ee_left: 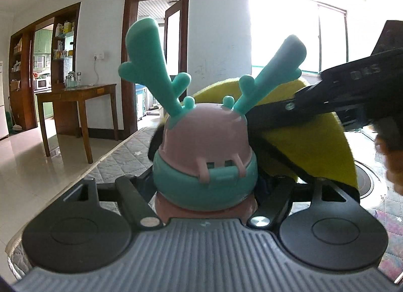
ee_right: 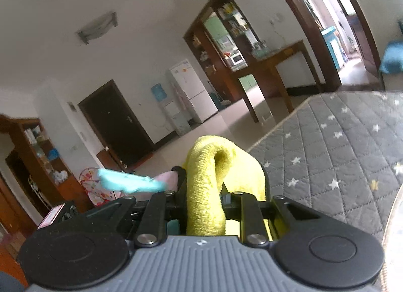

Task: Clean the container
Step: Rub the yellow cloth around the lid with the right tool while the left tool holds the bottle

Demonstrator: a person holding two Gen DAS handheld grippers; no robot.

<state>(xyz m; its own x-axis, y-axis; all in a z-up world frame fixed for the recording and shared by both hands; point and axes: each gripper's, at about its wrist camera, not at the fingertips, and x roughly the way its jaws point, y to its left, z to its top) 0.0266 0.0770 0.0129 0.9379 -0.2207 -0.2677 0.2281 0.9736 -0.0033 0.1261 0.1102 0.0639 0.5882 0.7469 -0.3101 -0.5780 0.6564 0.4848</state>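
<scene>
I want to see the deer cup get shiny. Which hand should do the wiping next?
The right. Its gripper is already shut on the yellow cloth, which sits right beside the pink and teal deer cup. The left gripper is busy holding that cup, so it can only keep it steady.

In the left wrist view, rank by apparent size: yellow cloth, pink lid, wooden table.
1. yellow cloth, partly hidden
2. pink lid, close behind; nearness inflates both
3. wooden table, far off, so it looks smallest
</scene>
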